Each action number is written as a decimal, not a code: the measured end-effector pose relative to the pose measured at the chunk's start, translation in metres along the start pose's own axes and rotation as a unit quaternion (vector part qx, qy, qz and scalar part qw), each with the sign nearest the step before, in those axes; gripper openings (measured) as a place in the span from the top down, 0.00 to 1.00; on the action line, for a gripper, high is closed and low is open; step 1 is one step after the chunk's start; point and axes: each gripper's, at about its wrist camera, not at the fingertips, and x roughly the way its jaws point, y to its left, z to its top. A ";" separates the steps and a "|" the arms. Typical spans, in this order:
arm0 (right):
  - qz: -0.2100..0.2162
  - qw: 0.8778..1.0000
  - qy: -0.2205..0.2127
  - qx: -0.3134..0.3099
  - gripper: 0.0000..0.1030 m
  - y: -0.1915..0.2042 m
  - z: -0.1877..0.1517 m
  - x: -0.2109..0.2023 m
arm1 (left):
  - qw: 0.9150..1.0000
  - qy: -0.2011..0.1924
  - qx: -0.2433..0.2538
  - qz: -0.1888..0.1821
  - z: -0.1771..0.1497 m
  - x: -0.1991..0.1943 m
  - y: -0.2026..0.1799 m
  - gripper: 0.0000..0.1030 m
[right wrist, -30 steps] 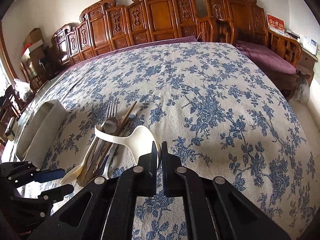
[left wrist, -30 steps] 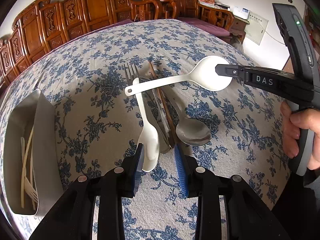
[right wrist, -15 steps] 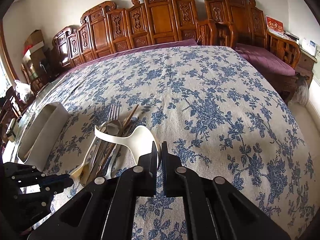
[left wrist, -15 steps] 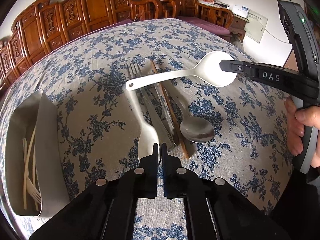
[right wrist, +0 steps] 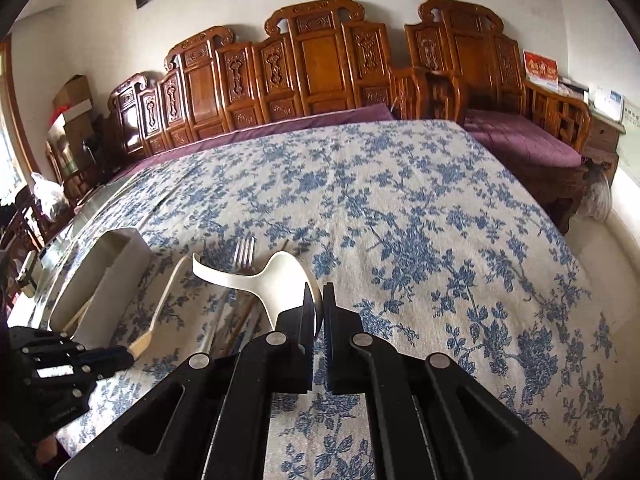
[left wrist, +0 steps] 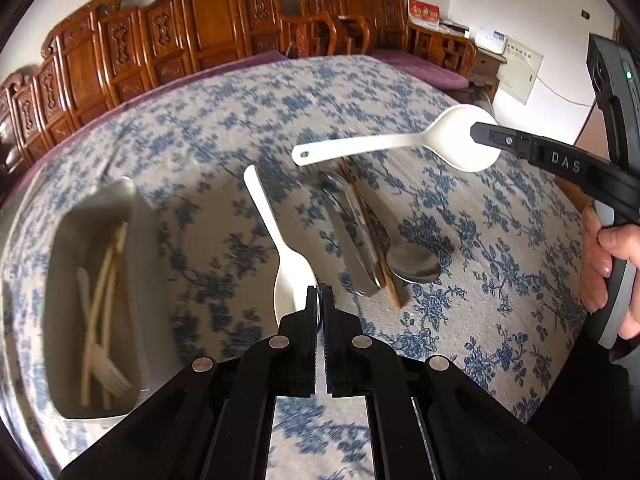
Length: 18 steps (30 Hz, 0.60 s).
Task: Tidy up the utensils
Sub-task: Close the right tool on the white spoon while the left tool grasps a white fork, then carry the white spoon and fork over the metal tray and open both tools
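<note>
My left gripper [left wrist: 320,300] is shut on the bowl of a white spoon [left wrist: 280,248] and holds it above the cloth, handle pointing away. My right gripper [right wrist: 318,300] is shut on the bowl of a second white spoon [right wrist: 276,284], lifted over the pile; it also shows in the left wrist view [left wrist: 452,142]. On the table lie a metal spoon [left wrist: 412,266], a metal fork [right wrist: 245,252], other metal cutlery [left wrist: 352,240] and brown chopsticks [left wrist: 388,284]. A grey tray [left wrist: 136,240] at the left holds pale plastic forks [left wrist: 100,320].
The table wears a blue floral cloth [right wrist: 400,220]. Carved wooden chairs [right wrist: 320,64] line the far side. A purple-cushioned bench [right wrist: 520,140] stands at the right. The tray also shows in the right wrist view [right wrist: 116,264].
My left gripper closed on the white spoon's bowl and lifted it toward the tray on the left. My right gripper rose a little with its spoon.
</note>
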 end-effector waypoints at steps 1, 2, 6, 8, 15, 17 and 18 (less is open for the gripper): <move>-0.001 1.000 -0.002 -0.002 0.96 0.003 0.000 -0.004 | 1.000 -0.004 0.001 0.001 0.001 -0.006 0.002 0.98; -0.001 1.000 -0.003 -0.003 0.96 0.004 0.000 -0.007 | 1.000 -0.005 0.003 0.001 0.002 -0.012 0.005 0.98; -0.001 1.000 -0.008 0.001 0.96 0.010 -0.002 -0.023 | 1.000 -0.002 0.005 0.003 0.004 -0.026 0.015 0.98; 0.000 1.000 -0.011 0.000 0.96 0.013 -0.001 -0.031 | 1.000 0.003 0.001 0.006 0.004 -0.034 0.023 0.98; 0.003 1.000 -0.023 -0.014 0.95 0.033 0.006 -0.054 | 1.000 -0.001 -0.009 0.025 0.001 -0.065 0.055 0.98; 0.003 0.999 -0.024 -0.022 0.96 0.041 0.008 -0.057 | 0.999 -0.001 -0.017 0.029 -0.001 -0.069 0.066 0.98; 0.003 0.999 -0.023 -0.027 0.95 0.046 0.008 -0.057 | 0.999 0.000 -0.021 0.032 -0.003 -0.069 0.074 0.98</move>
